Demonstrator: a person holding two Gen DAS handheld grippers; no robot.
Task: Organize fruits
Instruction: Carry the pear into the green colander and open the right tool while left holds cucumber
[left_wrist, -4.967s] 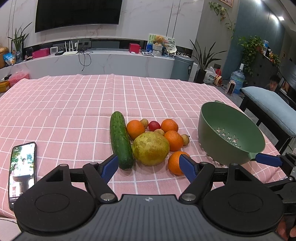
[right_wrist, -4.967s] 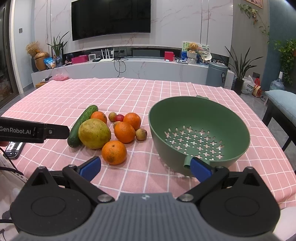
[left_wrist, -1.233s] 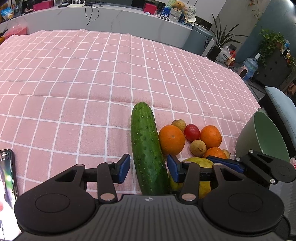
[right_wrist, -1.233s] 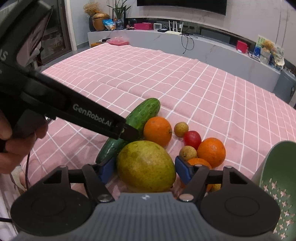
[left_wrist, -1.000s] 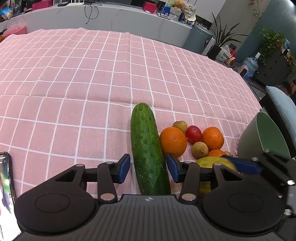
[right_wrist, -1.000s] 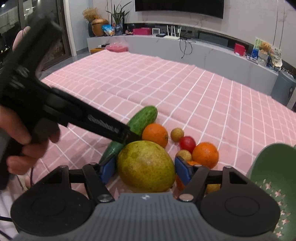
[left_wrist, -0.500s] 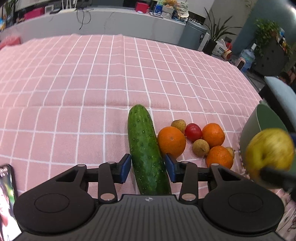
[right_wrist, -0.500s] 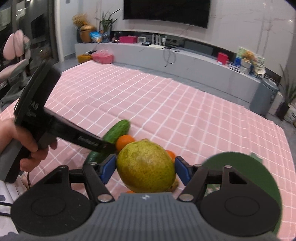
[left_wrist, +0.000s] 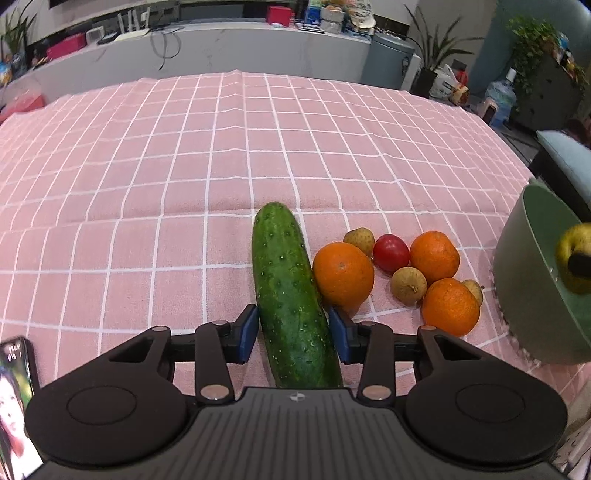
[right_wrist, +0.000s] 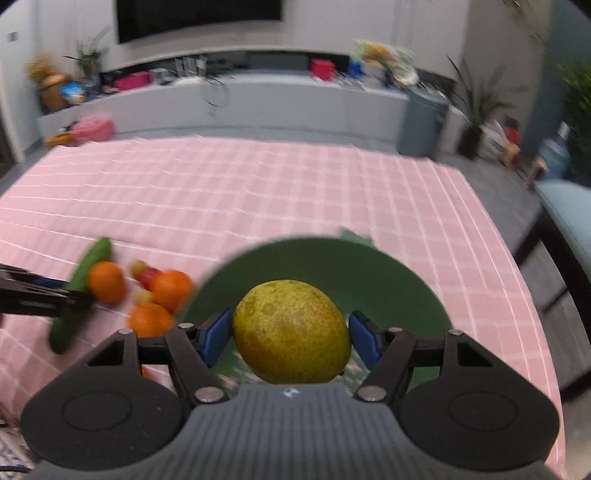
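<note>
A long green cucumber (left_wrist: 284, 266) lies on the pink checked cloth. My left gripper (left_wrist: 293, 332) straddles its near half, jaws closing, both blue pads against its sides. Right of it sit three oranges (left_wrist: 342, 273), a red fruit (left_wrist: 390, 252) and small brown fruits (left_wrist: 409, 285). My right gripper (right_wrist: 291, 336) is shut on a big yellow-green pear (right_wrist: 291, 325) and holds it over the green colander (right_wrist: 406, 280). From the left wrist view the colander (left_wrist: 524, 295) stands at the right edge, with the pear (left_wrist: 569, 243) above its rim.
A phone (left_wrist: 14, 406) with a lit screen lies at the table's near left. The table's right edge drops off just past the colander, beside a blue cushioned bench (right_wrist: 569, 206). Bare pink cloth (left_wrist: 221, 147) stretches behind the fruits.
My right gripper lifted the pear from the pile and carried it right, over the colander. My left gripper's pads closed in from a wide gap onto the cucumber.
</note>
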